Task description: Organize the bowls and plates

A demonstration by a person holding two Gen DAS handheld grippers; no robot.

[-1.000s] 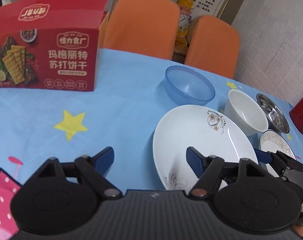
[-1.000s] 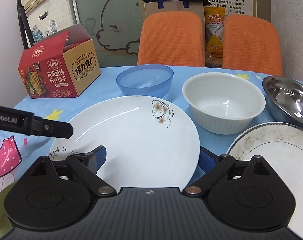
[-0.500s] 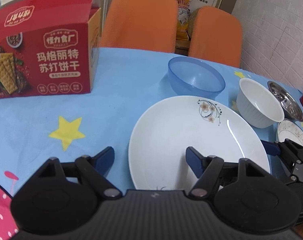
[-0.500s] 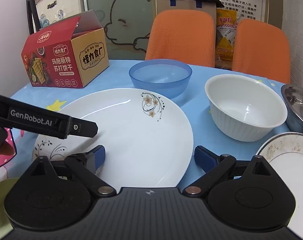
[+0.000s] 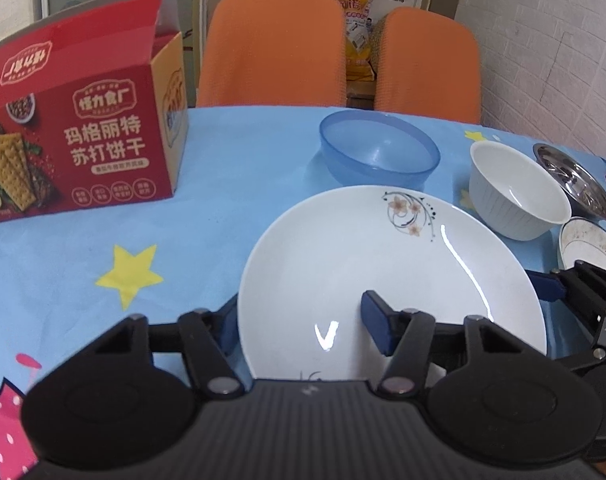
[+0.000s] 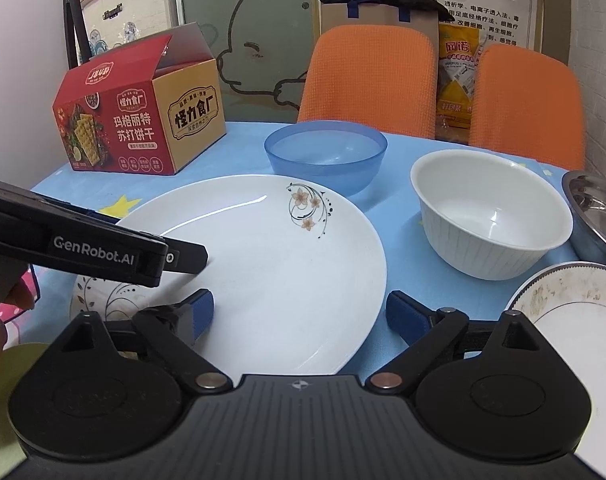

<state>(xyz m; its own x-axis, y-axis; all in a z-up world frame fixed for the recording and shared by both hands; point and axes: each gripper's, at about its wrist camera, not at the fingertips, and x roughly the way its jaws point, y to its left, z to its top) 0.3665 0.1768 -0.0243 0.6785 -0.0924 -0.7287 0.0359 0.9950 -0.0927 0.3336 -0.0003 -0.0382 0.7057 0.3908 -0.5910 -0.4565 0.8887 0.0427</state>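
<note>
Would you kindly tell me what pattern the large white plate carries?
The large white plate carries tan flowers with black swirling vines near its rim, clearest in the right wrist view.

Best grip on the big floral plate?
Pinch the plate by its near rim, one finger above and one below, coming in low from the near side. It is wide, shallow and flat on the table; only the upturned edge fits open jaws. Left gripper already straddles that rim.

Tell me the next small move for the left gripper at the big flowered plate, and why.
Probably close the left gripper on the plate's near-left rim. Its open fingers sit on either side of the big flowered plate edge, one over the plate and one outside it, while the right gripper is open around the opposite rim.
</note>
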